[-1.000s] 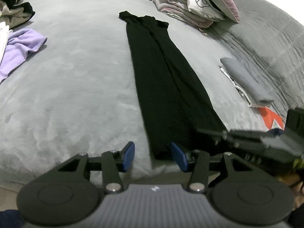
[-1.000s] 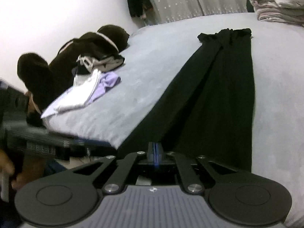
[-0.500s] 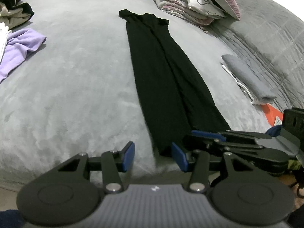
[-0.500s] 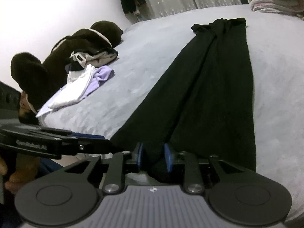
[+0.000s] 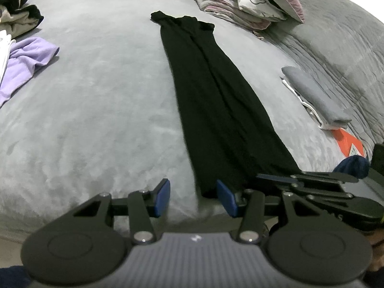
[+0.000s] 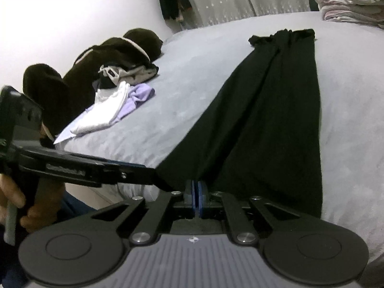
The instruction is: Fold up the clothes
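garment [image 5: 216, 100] lengthwise mid-bed [image 5: 96, 96] | clothes pile [image 5: 26, 55] left | bedding stack [image 5: 249, 0] probably far right

Left gripper [image 5: 193, 198] stood open at the near end of the black garment [image 5: 216, 100] on the grey bed [image 5: 96, 108].
Garment lay flat in a long narrow strip, landmark for the rest: its near hem sat just beyond the gripper's right blue pad [image 5: 225, 200], with the left pad over bare bed beside the hem. Right gripper [image 5: 271, 176] came in side-on, touching the hem's right corner; its state couldn't be told. Purple cloth [image 5: 26, 62] lay well left of the garment, folded grey clothes [image 5: 314, 96] to its right, bundled bedding [image 5: 247, 0] past its far end.
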Demonstrator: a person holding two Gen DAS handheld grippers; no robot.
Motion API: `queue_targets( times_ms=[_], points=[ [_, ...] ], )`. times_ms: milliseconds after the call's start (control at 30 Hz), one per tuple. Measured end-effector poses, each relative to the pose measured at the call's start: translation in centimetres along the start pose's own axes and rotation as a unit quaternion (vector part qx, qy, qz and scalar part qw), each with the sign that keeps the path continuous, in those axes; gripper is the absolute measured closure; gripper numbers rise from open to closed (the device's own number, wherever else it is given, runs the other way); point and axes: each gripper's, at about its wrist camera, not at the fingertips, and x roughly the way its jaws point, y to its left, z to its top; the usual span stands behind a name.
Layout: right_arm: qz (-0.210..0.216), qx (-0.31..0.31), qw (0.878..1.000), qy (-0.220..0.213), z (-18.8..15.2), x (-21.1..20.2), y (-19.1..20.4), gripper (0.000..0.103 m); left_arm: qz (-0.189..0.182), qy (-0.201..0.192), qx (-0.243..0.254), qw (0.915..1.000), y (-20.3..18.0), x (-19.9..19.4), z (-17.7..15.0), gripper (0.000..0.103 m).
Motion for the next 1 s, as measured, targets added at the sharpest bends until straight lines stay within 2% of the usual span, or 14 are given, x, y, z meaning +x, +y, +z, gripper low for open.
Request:
queue_targets(
  times_ms=[400, 500, 567, 667, 767, 833, 967, 1000],
  points=[
    [-0.024, -0.015, 1.0, 0.013, -0.8, 0.1, 0.4, 0.095, -0.003, 0.003, -0.011, 0.9999, 0.3, 0.0, 0.0, 0.058],
    [-0.016, -0.021, 1.0, 0.012, -1.1, -0.2, 0.7, 0.087, -0.003, 0.002, -0.007, 1.0, 0.1, 0.0, 0.0, 0.058],
    [-0.014, -0.025, 1.0, 0.009, -1.2, -0.6, 0.7, 0.086, -0.004, 0.0, -0.007, 1.0, 0.2, 0.0, 0.0, 0.056],
    [-0.016, -0.006, 1.0, -0.023, -0.8, -2.2, -0.3, 0.086, -0.004, -0.009, -0.018, 0.9998, 0.3, -0.2, 0.0, 0.057],
    [-0.019, 0.013, 0.998, -0.055, -0.4, -3.8, -1.4, 0.079, -0.01, -0.015, -0.032, 0.9993, 0.5, -0.2, 0.1, 0.06],
    [-0.038, 0.04, 0.995, -0.082, -0.2, -5.0, -2.9, 0.077, -0.014, -0.017, -0.039, 0.999, 0.6, -0.2, 0.3, 0.06],
    [-0.066, 0.08, 0.992, -0.077, -0.4, -5.3, -5.0, 0.076, -0.022, -0.02, -0.047, 0.9985, 0.5, 0.1, 0.5, 0.06],
    [-0.069, 0.088, 0.991, -0.074, -0.5, -5.3, -5.4, 0.071, -0.022, -0.019, -0.044, 0.9986, 0.3, 0.2, 0.5, 0.06]
  ],
)
